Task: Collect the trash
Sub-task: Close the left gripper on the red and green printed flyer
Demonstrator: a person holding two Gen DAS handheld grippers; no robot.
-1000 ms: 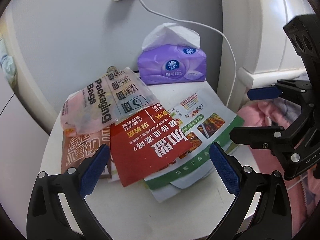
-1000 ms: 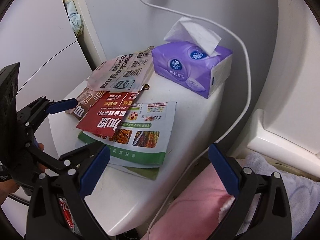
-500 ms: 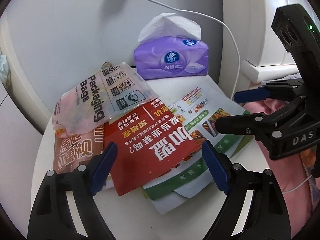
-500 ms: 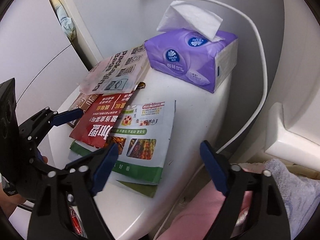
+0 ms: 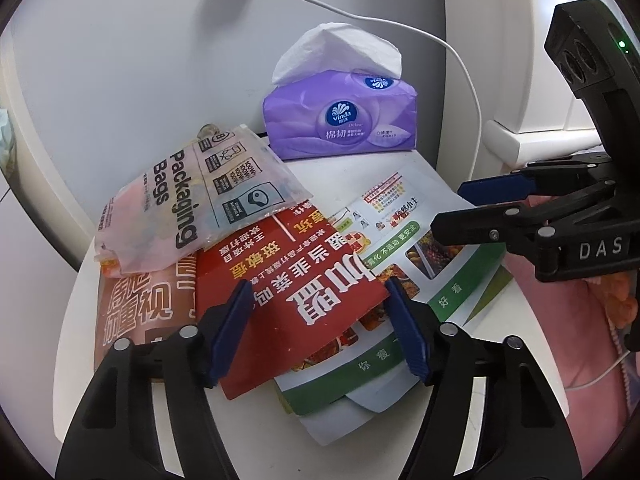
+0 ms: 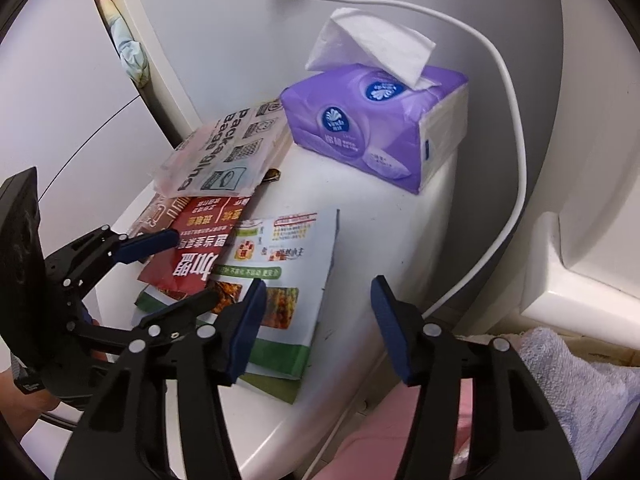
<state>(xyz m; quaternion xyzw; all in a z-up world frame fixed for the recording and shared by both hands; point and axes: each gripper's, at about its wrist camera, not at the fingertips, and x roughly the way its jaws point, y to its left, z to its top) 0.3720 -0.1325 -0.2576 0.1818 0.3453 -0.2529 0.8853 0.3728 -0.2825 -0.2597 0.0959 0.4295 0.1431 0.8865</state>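
Left wrist view: we see the left tongs (image 5: pixel 318 326) over the near end of the red flyer (image 5: pixel 292 280), jaws closing, the flyer's near corner between the blue pads (image 5: pixel 232 330), which do not yet press on it. The red flyer lies on top of a green-and-white menu flyer (image 5: pixel 404 240), both flat on the white tabletop (image 5: pixel 116 404). A translucent pink packaging bag (image 5: pixel 192 204) overlaps the red flyer's far left corner, and a brown leaflet (image 5: pixel 140 312) lies underneath at the left.

The right tongs (image 6: pixel 316 322) hang over the near right edge of the menu flyer (image 6: pixel 288 264), jaws closing too (nothing pinched; one pad sits above the flyer, the other over bare tabletop (image 6: pixel 372 240)). In the left view they enter from the right (image 5: pixel 464 210).

At the far side, against the wall, stands a purple tissue pack (image 5: pixel 340 116) with one tissue pulled up. A white cable (image 6: pixel 508 208) hangs down the wall at the right.
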